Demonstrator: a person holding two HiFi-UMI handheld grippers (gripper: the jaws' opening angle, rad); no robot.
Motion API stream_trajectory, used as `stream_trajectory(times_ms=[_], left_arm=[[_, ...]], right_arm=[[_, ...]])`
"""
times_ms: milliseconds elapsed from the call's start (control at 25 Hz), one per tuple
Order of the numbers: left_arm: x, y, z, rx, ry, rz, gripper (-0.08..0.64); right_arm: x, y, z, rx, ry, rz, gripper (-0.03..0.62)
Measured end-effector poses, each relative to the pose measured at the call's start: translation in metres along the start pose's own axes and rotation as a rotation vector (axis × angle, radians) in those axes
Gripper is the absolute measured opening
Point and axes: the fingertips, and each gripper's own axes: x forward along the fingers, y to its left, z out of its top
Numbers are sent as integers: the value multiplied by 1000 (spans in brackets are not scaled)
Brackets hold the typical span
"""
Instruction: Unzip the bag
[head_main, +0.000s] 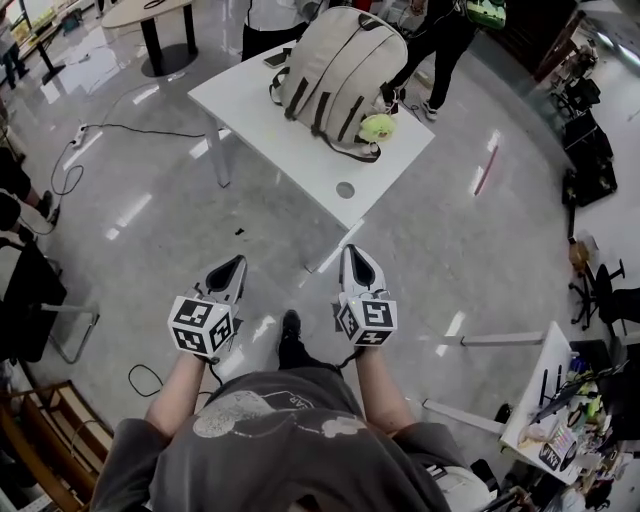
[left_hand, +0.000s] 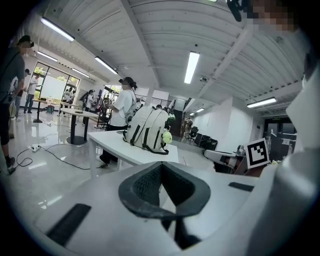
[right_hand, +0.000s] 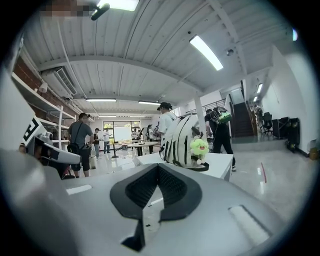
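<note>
A beige backpack (head_main: 335, 75) with dark straps stands on a white table (head_main: 260, 110), a green plush toy (head_main: 377, 126) hanging at its side. Both grippers are held low in front of the person, well short of the table, over the floor. My left gripper (head_main: 232, 266) and right gripper (head_main: 352, 256) point toward the table, jaws together and nothing between them. The left gripper view has the left gripper (left_hand: 161, 167) with the backpack (left_hand: 146, 127) far ahead. Seen past the right gripper (right_hand: 158, 169) in its own view, the backpack (right_hand: 179, 134) and toy (right_hand: 199, 147) are just as distant.
People stand behind the table (head_main: 440, 40). A phone (head_main: 277, 58) lies on the table's far edge. A cable and power strip (head_main: 80, 132) run across the floor at left. A round table (head_main: 150, 15) stands far left, a cluttered white desk (head_main: 545, 400) at lower right.
</note>
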Motion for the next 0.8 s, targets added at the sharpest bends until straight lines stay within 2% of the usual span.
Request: stream_trajectory(times_ms=[240,480,680,800], left_arm=[[67,4,34,17,-11,10,5],[118,8,50,26,-5,30,5],[150,12,66,44,-19,51,5],[167,10,74,58,-16,38,5]], right_arm=[[50,-45,20,8,-8,21,0],[85,-84,27,5,-6,34,0],[111,-104,34,-4,-5,65,0],[123,-111,41,-5,-13,67,0]])
